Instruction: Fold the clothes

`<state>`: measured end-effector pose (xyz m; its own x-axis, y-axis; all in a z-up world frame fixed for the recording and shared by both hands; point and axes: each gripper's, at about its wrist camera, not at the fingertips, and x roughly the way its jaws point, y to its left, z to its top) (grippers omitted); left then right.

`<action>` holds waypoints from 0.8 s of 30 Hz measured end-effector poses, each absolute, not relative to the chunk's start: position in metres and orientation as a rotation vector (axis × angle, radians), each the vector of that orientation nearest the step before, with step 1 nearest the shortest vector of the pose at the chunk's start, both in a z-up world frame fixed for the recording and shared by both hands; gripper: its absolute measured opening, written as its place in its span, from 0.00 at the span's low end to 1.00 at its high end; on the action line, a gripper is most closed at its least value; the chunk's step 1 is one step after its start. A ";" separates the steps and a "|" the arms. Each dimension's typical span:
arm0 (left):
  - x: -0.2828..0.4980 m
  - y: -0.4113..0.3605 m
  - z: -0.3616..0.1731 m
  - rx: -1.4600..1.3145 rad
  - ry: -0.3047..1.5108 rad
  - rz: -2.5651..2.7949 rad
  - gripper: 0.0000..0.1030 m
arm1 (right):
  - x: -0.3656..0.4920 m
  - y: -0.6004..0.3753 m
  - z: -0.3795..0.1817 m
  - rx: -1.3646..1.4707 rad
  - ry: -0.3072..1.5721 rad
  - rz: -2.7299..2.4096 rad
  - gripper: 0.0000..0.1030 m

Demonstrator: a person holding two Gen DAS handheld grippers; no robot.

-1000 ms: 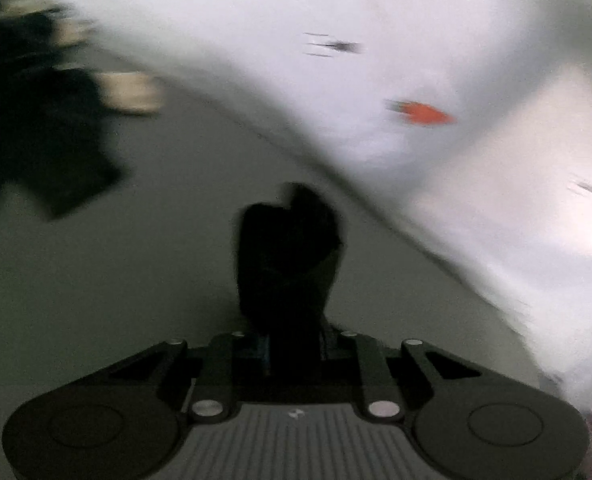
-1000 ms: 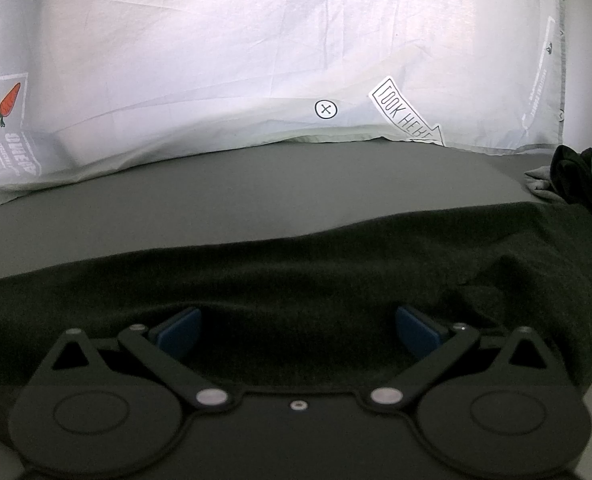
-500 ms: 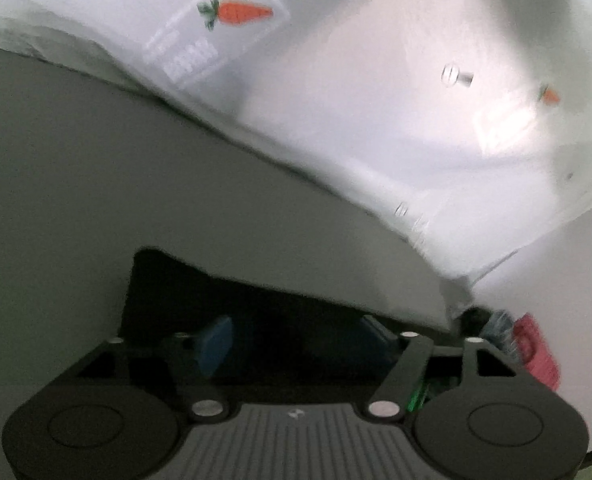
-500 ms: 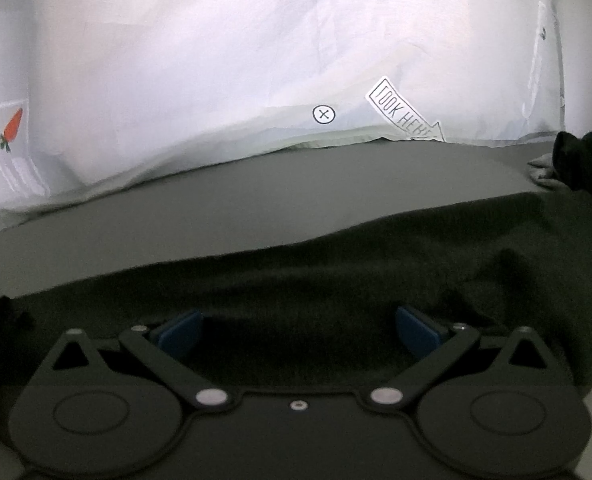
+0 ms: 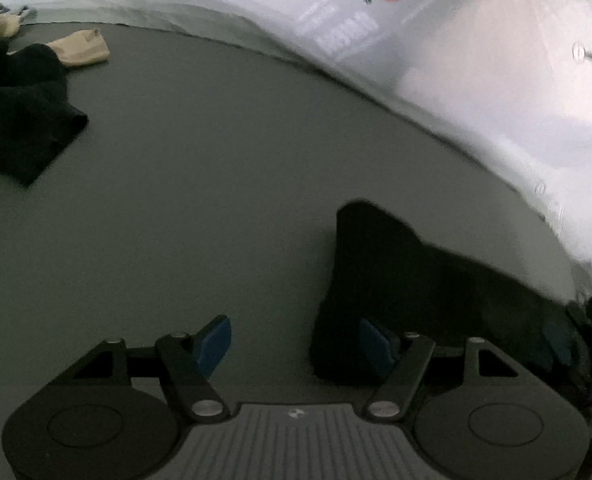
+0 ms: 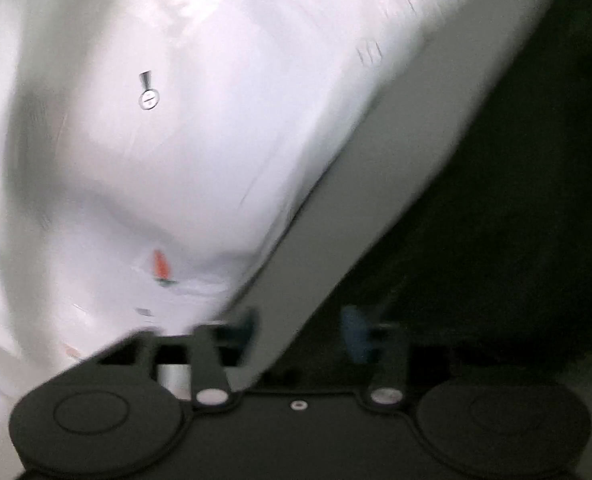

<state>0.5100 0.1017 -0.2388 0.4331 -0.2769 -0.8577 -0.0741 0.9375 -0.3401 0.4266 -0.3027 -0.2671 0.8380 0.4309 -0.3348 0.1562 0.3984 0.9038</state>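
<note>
A flat grey surface [image 5: 223, 168] is seen carrying the clothes. A dark garment [image 5: 396, 272] is spread on it at the right, its edge lying just in front of the camera. A heap of black clothing [image 5: 19, 116] is found at the far left, with a beige piece [image 5: 81, 46] just beside it. The far side is bordered by a white sheet printed with carrots [image 5: 476, 92]. In the right wrist view, the grey surface [image 6: 376, 208] is blurred, with dark fabric [image 6: 508, 216] lying on it.

Garment [image 5: 396, 272] lies on the table [image 5: 215, 180] just ahead-right of the left gripper [image 5: 296, 344]; clothes pile [image 5: 19, 112] far left; printed sheet [image 5: 476, 60] behind, across the back.
</note>
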 end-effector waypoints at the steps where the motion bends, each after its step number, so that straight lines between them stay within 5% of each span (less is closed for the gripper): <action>1: 0.511 0.101 -0.242 -0.350 1.133 -0.122 0.69 | 0.429 -0.299 -0.274 1.207 0.604 0.229 0.24; 5: 0.517 0.104 -0.246 -0.367 1.146 -0.112 0.72 | 0.442 -0.279 -0.288 1.232 0.717 0.308 0.25; 13: 0.519 0.096 -0.237 -0.377 1.146 -0.109 0.78 | 0.476 -0.249 -0.285 1.074 0.845 0.328 0.44; 20: 0.524 0.091 -0.235 -0.373 1.145 -0.110 0.82 | 0.501 -0.217 -0.278 0.927 0.908 0.395 0.43; 23: 0.526 0.089 -0.235 -0.376 1.142 -0.106 0.85 | 0.502 -0.216 -0.279 0.924 0.919 0.404 0.31; 24: 0.527 0.088 -0.236 -0.377 1.142 -0.102 0.85 | 0.503 -0.215 -0.280 0.923 0.923 0.407 0.19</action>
<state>0.5266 0.0877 -0.2355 0.4190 -0.2692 -0.8671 -0.1115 0.9325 -0.3434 0.5028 -0.2150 -0.2796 0.5654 0.6552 -0.5010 0.0724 0.5656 0.8215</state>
